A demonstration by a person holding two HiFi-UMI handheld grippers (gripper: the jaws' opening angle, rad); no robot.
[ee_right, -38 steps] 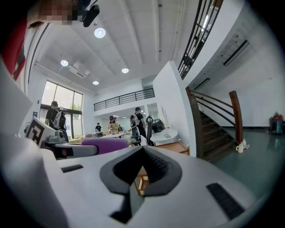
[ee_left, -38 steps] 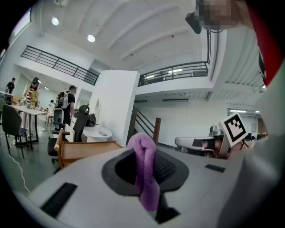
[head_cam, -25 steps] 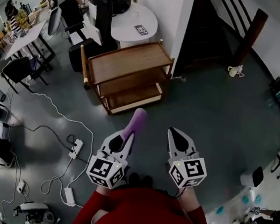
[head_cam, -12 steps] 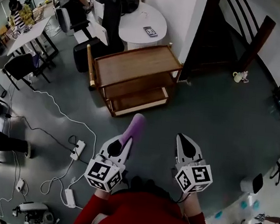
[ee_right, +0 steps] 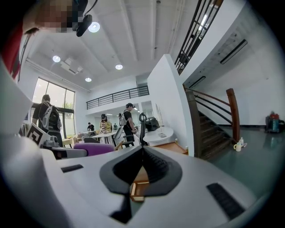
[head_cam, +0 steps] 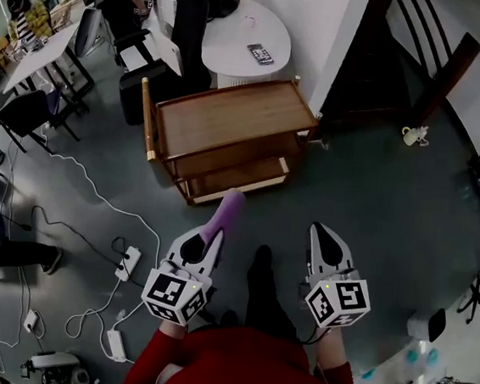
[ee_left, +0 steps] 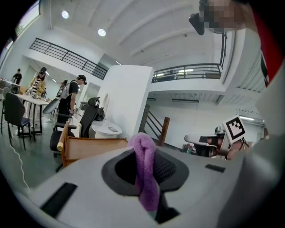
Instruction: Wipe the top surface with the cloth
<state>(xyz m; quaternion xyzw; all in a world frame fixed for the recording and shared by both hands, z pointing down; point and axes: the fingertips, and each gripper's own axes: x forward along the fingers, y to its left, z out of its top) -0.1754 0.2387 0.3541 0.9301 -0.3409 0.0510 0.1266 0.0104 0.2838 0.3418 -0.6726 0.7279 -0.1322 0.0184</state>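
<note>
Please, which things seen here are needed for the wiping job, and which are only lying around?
For the job: purple cloth, gripped in the left tool; wooden cart, whose top needs wiping.
Lying about: round white table, phone on it, power strip on the floor.

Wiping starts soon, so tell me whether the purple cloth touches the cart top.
Apart. Head view: the cloth, clamped in the left gripper, ends short of the cart top, lower shelves showing between.
</note>
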